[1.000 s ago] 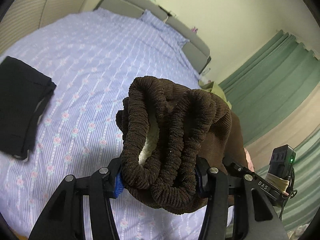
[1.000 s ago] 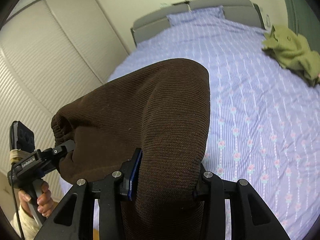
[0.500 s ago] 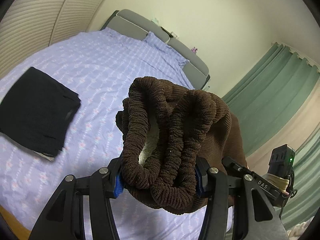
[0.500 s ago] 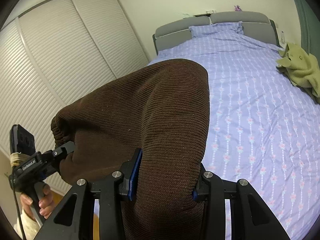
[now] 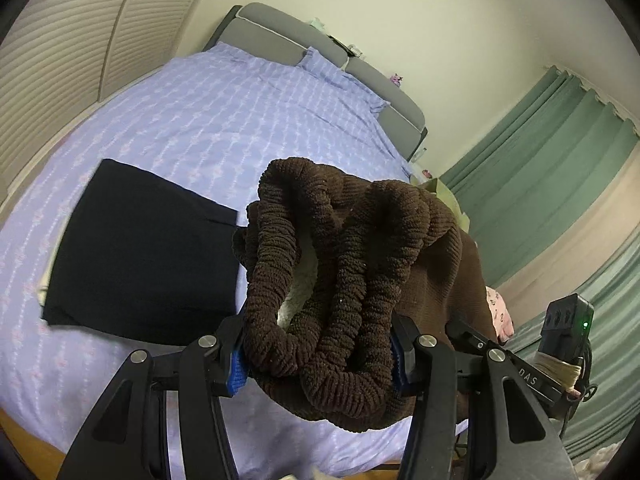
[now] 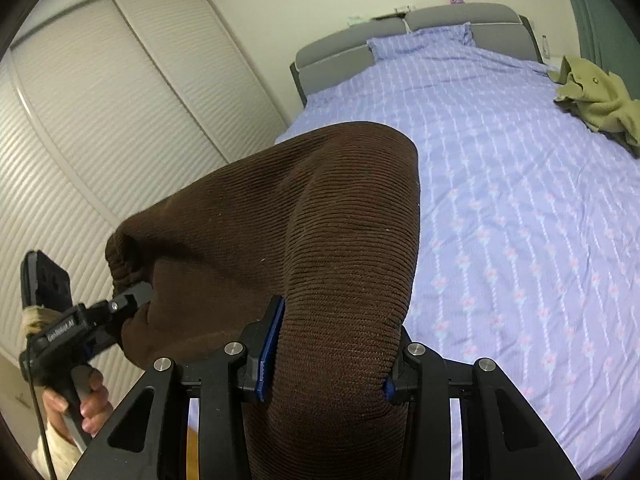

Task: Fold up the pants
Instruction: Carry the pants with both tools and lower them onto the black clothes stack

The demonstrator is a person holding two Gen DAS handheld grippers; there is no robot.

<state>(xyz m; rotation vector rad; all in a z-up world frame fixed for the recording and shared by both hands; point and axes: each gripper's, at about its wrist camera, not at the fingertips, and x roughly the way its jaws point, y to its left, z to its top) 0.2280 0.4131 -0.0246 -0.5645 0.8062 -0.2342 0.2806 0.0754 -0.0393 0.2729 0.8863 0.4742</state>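
Note:
Brown ribbed pants hang in the air between both grippers, above the near end of the bed. My left gripper is shut on their bunched elastic waistband, with pale lining showing inside. In the right wrist view the brown pants bulge up as a thick folded bundle, and my right gripper is shut on it. The left gripper, held by a hand, shows at the lower left of that view. The right gripper's body shows at the lower right of the left wrist view.
A folded black garment lies on the lilac bedspread near the left front. A crumpled olive garment lies at the bed's right edge. Grey headboard, louvred wardrobe doors on the left, green curtains on the right.
Both grippers moved back from the bed with the brown pants still clamped. The black garment slid toward the middle of the left view, and more wardrobe and bed edge came into sight.

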